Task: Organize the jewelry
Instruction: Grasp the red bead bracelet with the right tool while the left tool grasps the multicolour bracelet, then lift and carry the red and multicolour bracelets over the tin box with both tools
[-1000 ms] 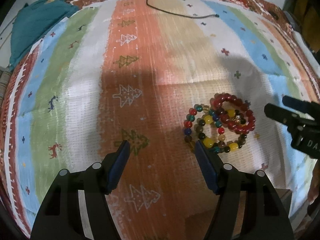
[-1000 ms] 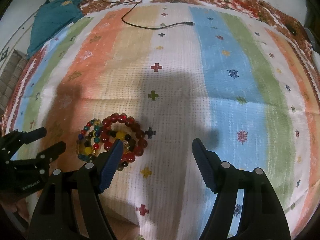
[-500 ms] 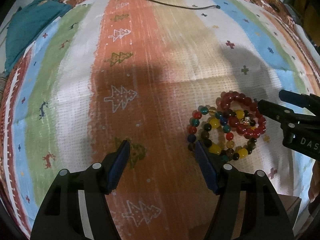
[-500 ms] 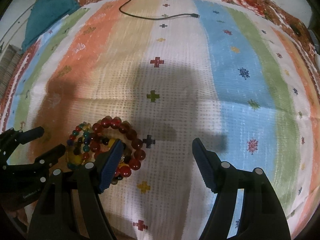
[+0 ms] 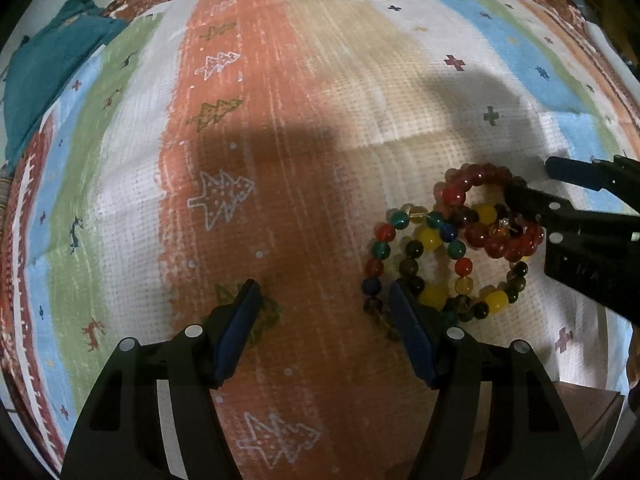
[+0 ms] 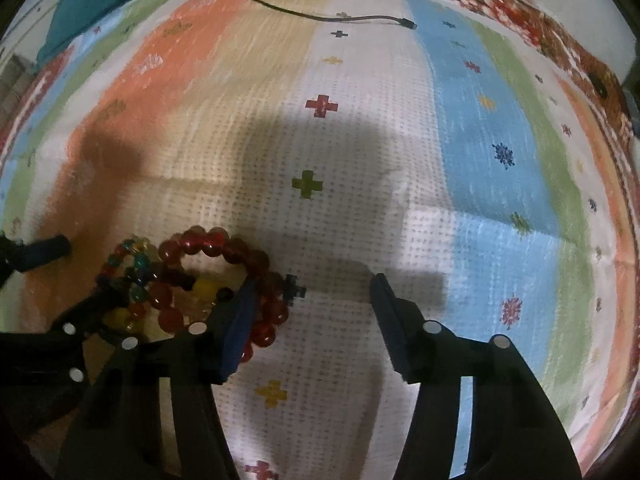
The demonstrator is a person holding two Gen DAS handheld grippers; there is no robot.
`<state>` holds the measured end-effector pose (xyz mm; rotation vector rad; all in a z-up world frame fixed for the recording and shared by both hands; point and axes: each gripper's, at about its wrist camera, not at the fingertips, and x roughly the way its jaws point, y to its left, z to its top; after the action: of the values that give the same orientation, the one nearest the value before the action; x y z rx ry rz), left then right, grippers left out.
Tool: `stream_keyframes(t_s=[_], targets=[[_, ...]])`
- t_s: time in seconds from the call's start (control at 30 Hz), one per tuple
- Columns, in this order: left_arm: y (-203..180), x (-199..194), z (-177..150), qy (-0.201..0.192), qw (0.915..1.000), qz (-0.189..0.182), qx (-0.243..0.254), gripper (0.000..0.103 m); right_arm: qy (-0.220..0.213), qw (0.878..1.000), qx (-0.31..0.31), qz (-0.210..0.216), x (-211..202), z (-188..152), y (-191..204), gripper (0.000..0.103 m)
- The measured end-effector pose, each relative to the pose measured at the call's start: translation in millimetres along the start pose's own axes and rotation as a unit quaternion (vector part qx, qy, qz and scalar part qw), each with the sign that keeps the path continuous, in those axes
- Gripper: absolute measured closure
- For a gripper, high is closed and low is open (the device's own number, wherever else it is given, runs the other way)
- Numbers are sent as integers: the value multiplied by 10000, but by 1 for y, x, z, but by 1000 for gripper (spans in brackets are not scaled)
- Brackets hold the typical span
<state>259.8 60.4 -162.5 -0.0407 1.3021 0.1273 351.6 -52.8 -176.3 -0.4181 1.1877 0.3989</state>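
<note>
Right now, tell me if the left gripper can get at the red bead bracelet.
Probably not cleanly: the right gripper already straddles the red bead bracelet, and the other bracelets lie between.

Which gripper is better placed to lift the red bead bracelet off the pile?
Right, probably. The right gripper has one finger on the red bead bracelet, its jaws just closing, not yet pinching. The left gripper stands open over bare cloth beside the multicolored bracelets.

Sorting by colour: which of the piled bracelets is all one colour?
The red bracelet, every bead red; it lies on the dark-and-yellow bracelet, beside the multicoloured small-bead bracelet.
</note>
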Motion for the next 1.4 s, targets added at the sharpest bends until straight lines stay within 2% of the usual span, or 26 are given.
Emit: stream_keyframes(t_s=[0.07, 0.13, 0.23, 0.33, 0.5, 0.67, 0.77, 0.93, 1.4], targets=[[1, 1, 0, 16, 10000, 34, -45, 47, 6, 10000, -38, 7, -1, 0, 0, 60], [4, 1, 1, 18, 9999, 50, -139, 59, 14, 10000, -21, 1, -2, 0, -3, 79], [7, 0, 1, 30, 9998, 84, -154, 76, 3, 10000, -89, 28, -2, -1, -2, 88], [7, -1, 1, 37, 9998, 122, -157, 92, -33, 9999, -153, -38, -3, -3, -2, 89], [9, -5, 0, 51, 9997, 31, -226, 92, -75, 9999, -52, 127, -12, -7, -3, 89], [20, -26, -6, -65, 9993, -90, -353, 94, -244, 9994, 47, 256, -33, -6, -9, 89], [27, -38, -7, -157, 9983, -307, -479, 94, -361, 9985, 141, 375, -49, -9, -12, 89], [12, -55, -9, -363, 9978, -362, -411, 94, -504, 9978, 166, 409, -67, -16, -12, 89], [2, -93, -22, -742, 9954, -504, -350, 94, -734, 9955, 222, 566, -97, -30, -13, 89]])
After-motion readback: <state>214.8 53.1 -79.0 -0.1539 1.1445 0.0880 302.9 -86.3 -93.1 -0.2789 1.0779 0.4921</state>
